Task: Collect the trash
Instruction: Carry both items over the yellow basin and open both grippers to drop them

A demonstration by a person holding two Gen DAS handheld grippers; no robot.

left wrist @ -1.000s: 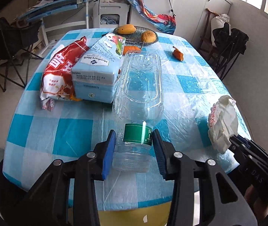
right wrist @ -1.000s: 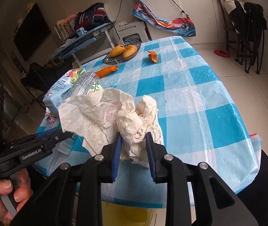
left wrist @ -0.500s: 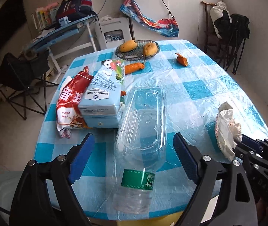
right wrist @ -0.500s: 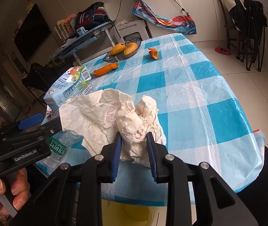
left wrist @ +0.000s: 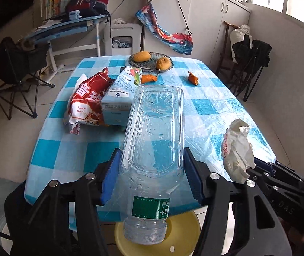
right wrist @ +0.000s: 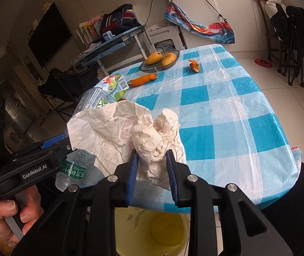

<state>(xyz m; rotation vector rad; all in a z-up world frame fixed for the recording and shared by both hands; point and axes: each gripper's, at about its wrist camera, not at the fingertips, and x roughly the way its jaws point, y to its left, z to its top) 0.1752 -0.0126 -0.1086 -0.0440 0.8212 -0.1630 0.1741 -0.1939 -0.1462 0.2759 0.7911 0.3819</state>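
bottle sits clamped in closing left gripper; right gripper pinches crumpled paper.

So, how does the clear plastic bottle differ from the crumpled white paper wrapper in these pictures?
The clear plastic bottle with a green label is see-through and keeps a rigid shape; the crumpled white paper wrapper is opaque and creased. The bottle sits in the left hand-held gripper, whose jaws have just been closing around its wide body; the wrapper is pinched in the narrowly set right hand-held gripper. Both are off the table, above the yellow bin.
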